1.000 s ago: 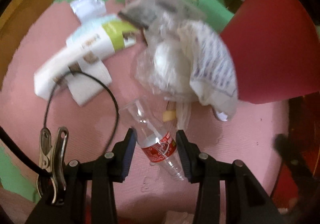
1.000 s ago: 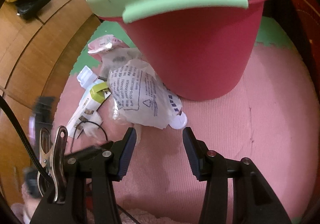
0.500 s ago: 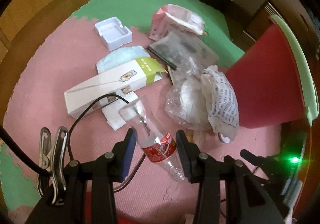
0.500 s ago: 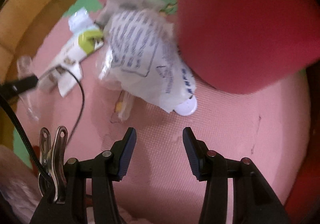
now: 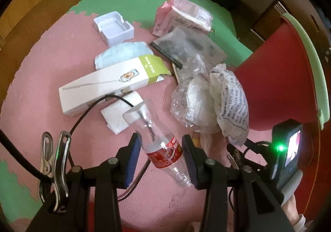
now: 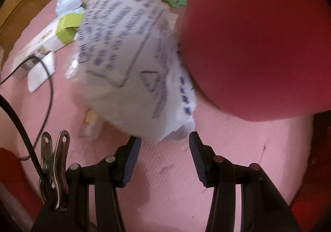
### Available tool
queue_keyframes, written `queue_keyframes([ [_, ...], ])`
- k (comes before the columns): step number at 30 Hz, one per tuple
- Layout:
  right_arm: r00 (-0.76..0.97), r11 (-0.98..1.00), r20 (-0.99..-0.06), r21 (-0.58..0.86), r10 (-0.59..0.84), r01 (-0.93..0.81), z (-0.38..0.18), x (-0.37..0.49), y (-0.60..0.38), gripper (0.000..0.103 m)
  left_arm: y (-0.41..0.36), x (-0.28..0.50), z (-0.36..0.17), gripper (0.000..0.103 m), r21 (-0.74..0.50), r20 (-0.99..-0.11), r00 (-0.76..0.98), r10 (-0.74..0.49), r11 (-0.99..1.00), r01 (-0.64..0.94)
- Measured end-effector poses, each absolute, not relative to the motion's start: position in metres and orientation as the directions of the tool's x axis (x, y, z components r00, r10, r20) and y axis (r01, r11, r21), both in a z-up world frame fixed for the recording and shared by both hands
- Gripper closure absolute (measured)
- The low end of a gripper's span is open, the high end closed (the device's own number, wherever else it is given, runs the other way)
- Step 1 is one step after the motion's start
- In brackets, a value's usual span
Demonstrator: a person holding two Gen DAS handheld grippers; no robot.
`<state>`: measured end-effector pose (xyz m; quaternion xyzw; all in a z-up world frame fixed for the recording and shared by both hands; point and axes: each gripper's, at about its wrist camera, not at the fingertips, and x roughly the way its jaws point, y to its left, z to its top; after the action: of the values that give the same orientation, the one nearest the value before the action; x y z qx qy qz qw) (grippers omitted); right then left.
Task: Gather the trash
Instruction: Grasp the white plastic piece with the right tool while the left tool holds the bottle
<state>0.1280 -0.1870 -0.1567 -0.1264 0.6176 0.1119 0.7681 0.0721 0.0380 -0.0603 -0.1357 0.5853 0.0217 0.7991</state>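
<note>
Two grippers: the left gripper (image 5: 160, 149) clamps a clear bottle (image 5: 154, 134) above the pink mat (image 5: 41, 79); the right gripper (image 6: 165, 149), jaws apart and empty, hangs beside a printed bag (image 6: 128, 62) touching the red bin (image 6: 258, 35).

We see a clear glossy plastic bottle (image 5: 154, 128) with a red printed film label. The floor mat (image 5: 41, 79) looks like matt ribbed foam. The bags (image 5: 192, 105) are crinkled, shiny thin plastic film. The long box (image 5: 107, 87) is smooth matt cardboard. The bucket (image 5: 285, 79) is smooth red plastic. The clip (image 5: 54, 161) is bright bare metal.
</note>
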Motion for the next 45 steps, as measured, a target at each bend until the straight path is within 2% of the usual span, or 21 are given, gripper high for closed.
queue_keyframes([
  [20,0.216,0.953,-0.975,-0.015,0.054,-0.303,-0.183,0.139,-0.23,0.054,0.034,0.074,-0.06,0.06,-0.193,-0.941,0.313,-0.131,0.965,-0.176],
  [21,0.216,0.952,-0.975,-0.011,0.058,-0.304,-0.183,0.139,-0.231,0.057,0.034,0.074,-0.06,0.06,-0.192,-0.941,0.313,-0.131,0.966,-0.175],
  [22,0.208,0.951,-0.975,0.007,0.074,-0.308,-0.183,0.139,-0.233,0.061,0.034,0.074,-0.06,0.06,-0.191,-0.941,0.313,-0.129,0.966,-0.175],
  [39,0.047,0.913,-0.99,0.104,0.133,-0.395,-0.174,0.118,-0.215,0.06,0.043,0.073,-0.064,0.06,-0.192,-0.943,0.307,-0.127,0.963,-0.192],
  [45,0.071,0.89,-0.993,0.056,0.098,-0.453,-0.174,0.119,-0.201,0.051,0.04,0.073,-0.063,0.06,-0.183,-0.943,0.311,-0.119,0.965,-0.186],
])
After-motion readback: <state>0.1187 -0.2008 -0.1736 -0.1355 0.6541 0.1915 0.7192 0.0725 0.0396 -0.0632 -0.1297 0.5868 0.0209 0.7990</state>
